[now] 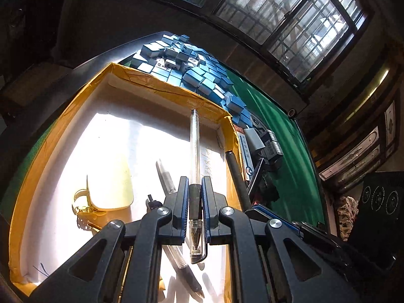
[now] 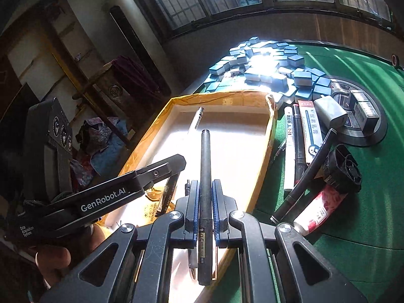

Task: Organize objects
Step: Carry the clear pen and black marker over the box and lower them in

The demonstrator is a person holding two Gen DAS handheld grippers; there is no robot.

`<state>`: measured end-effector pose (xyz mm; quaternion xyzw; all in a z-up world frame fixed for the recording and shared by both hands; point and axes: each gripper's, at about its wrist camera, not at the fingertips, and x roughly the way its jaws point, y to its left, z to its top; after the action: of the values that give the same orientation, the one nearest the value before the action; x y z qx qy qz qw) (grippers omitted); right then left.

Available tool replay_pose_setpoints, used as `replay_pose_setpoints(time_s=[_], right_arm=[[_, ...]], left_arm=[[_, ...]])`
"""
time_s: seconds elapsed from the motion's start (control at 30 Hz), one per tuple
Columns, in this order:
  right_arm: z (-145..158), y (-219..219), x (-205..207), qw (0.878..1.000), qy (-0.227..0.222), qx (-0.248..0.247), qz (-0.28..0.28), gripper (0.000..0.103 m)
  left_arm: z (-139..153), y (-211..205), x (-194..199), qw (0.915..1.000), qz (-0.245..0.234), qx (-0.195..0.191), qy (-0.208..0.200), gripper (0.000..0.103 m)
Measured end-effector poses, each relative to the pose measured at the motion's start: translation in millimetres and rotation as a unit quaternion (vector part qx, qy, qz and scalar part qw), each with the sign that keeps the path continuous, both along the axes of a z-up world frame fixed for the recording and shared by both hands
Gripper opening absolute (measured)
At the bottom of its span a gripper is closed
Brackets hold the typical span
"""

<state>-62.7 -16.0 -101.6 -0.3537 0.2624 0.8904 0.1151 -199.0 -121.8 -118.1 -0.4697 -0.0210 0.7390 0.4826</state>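
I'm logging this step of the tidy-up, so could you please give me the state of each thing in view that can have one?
left gripper: shut on the clear pen.
clear pen: held over the box, capped tip toward the camera.
right gripper: shut on the black pen.
black pen: held over the box.
box: open, pens lying inside.
mahjong tiles: loose heap on the green table.

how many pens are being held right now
2: a clear pen in the left hand-held gripper and a dark pen in the right hand-held gripper, both over the box.
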Motion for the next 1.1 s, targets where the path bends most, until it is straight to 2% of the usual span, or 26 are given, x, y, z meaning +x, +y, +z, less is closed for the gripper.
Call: replay_pose_setpoints(time_s=[0.37, 0.57, 1.1], right_arm=[[-14, -4, -31, 1.0, -0.029, 0.0, 0.007, 0.008], [-16, -4, -34, 0.999, -0.036, 0.016, 0.003, 0.008], [-28, 4, -45, 0.997, -0.068, 0.021, -0.003, 0.008]], left_arm=[[-10, 6, -13, 0.9997, 0.003, -0.023, -0.002, 0.007], [-13, 9, -15, 0.9995, 0.006, -0.033, 0.001, 0.008], [-25, 9, -24, 0.9983, 0.017, -0.055, -0.008, 0.008]])
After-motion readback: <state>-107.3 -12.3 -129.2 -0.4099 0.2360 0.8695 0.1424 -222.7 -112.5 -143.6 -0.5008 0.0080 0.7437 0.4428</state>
